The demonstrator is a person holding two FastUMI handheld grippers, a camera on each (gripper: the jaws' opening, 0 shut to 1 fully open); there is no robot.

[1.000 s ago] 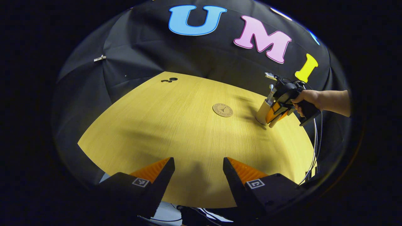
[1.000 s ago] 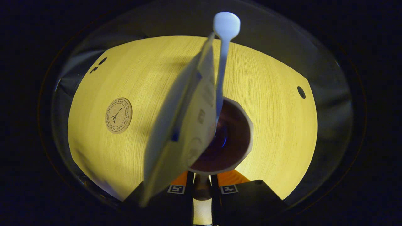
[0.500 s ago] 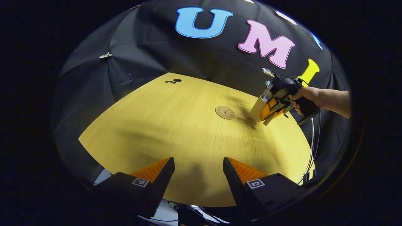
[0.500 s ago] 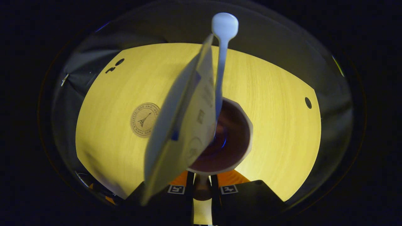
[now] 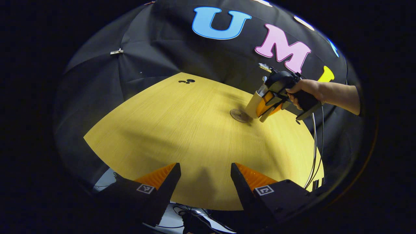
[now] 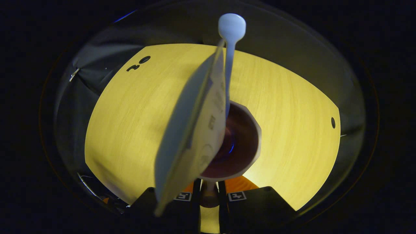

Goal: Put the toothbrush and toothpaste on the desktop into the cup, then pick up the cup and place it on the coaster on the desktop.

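Cup was riding in your right tongs, right over the coaster

Your right tongs (image 5: 267, 109) were pinched on the cup's (image 5: 253, 104) rim wall, carrying it tilted just above the coaster (image 5: 238, 115) on the table (image 5: 182, 130) — toothbrush (image 6: 229, 48) and toothpaste (image 6: 195, 130) both stood inside, leaning out tall. I'd guess it handled light but top-heavy, and a thin rim grip lets it swing, so a hold lower on the wall looked safer. Your left tongs (image 5: 205, 177) hung open and empty near the table's near edge — well apart from it all.
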